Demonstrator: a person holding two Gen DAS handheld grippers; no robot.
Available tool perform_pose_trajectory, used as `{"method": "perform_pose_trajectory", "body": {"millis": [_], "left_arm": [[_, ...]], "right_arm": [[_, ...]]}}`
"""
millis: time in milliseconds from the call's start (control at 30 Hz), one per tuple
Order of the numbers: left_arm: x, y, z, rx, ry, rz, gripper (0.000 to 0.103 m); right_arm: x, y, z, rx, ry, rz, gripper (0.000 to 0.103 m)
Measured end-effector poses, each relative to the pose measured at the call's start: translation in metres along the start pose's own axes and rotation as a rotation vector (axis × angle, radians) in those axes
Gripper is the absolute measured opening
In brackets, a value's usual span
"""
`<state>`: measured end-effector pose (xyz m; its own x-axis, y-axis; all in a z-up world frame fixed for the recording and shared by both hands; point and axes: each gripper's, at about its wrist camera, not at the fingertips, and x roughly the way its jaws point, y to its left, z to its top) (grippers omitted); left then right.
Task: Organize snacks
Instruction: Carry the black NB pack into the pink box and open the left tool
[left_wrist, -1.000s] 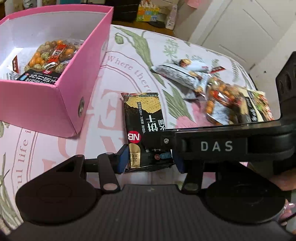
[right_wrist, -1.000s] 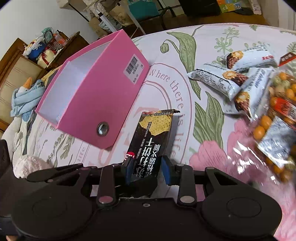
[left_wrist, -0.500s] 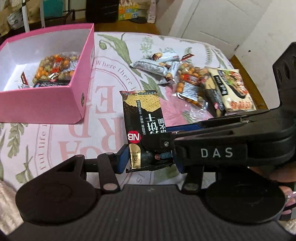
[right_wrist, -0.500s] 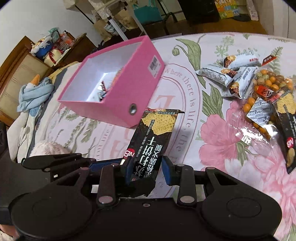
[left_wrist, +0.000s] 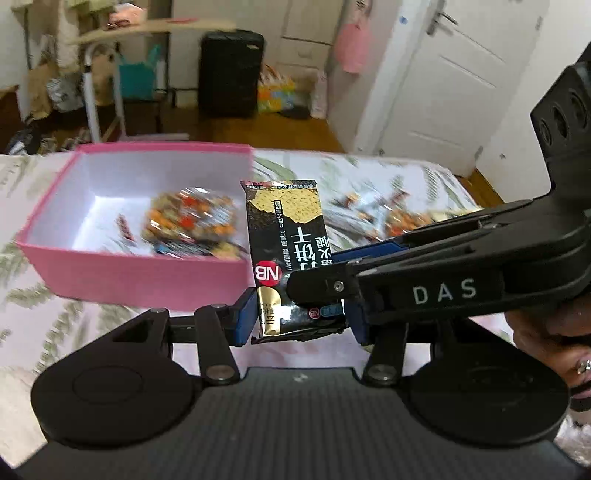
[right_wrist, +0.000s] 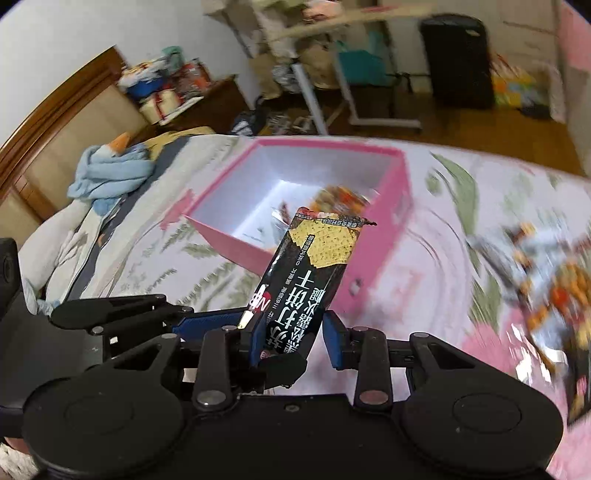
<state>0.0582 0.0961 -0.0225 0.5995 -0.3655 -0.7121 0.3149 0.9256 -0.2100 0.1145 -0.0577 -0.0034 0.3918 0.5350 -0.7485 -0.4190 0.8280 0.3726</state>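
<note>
Left gripper: clamping a black cracker packet.
Right gripper: gripping the same packet.
Pink box: sitting on the bedspread, holding a nut bag.

The cracker packet is glossy black plastic film, and the pink box looks like matt cardboard with a smooth white lining. The printed cloth is soft and matt, beside a polished wooden headboard.

left wrist: close, angled down | right wrist: same | shared: pink box
</note>
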Motion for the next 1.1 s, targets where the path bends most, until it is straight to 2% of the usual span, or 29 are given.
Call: {"method": "perform_pose_trajectory", "body": {"millis": [233, 333, 533, 667, 700, 800, 867, 933, 1100], "left_arm": [[0.018, 0.06, 0.044, 0.015, -0.035, 0.123, 0.049], [0.04, 0.089, 0.056, 0.015, -0.001, 0.136, 0.049], [0.086, 0.124, 0.066, 0.052, 0.07, 0.148, 0.049], [0.106, 0.136, 0.061, 0.023, 0.103, 0.136, 0.049], [0.108, 0.135, 0.059, 0.022, 0.106, 0.145, 0.052], [0.114, 0.135, 0.055, 0.03, 0.131, 0.185, 0.055], [0.113, 0.133, 0.052, 0.047, 0.13, 0.186, 0.058], [0.11, 0.133, 0.051, 0.044, 0.129, 0.187, 0.059], [0.091, 0.129, 0.055, 0.002, 0.128, 0.141, 0.059]], "right_arm": [[0.061, 0.008, 0.064, 0.004, -0.015, 0.087, 0.039], [0.095, 0.004, 0.084, 0.028, 0.018, 0.103, 0.039], [0.146, -0.016, 0.091, 0.133, 0.094, 0.13, 0.04], [0.168, -0.024, 0.09, 0.167, 0.113, 0.127, 0.041], [0.172, -0.024, 0.09, 0.169, 0.116, 0.127, 0.042], [0.18, -0.02, 0.086, 0.138, 0.131, 0.085, 0.046], [0.176, -0.018, 0.084, 0.11, 0.129, 0.054, 0.052], [0.168, -0.016, 0.083, 0.086, 0.119, 0.045, 0.053], [0.14, -0.009, 0.083, 0.012, 0.096, -0.026, 0.054]]}}
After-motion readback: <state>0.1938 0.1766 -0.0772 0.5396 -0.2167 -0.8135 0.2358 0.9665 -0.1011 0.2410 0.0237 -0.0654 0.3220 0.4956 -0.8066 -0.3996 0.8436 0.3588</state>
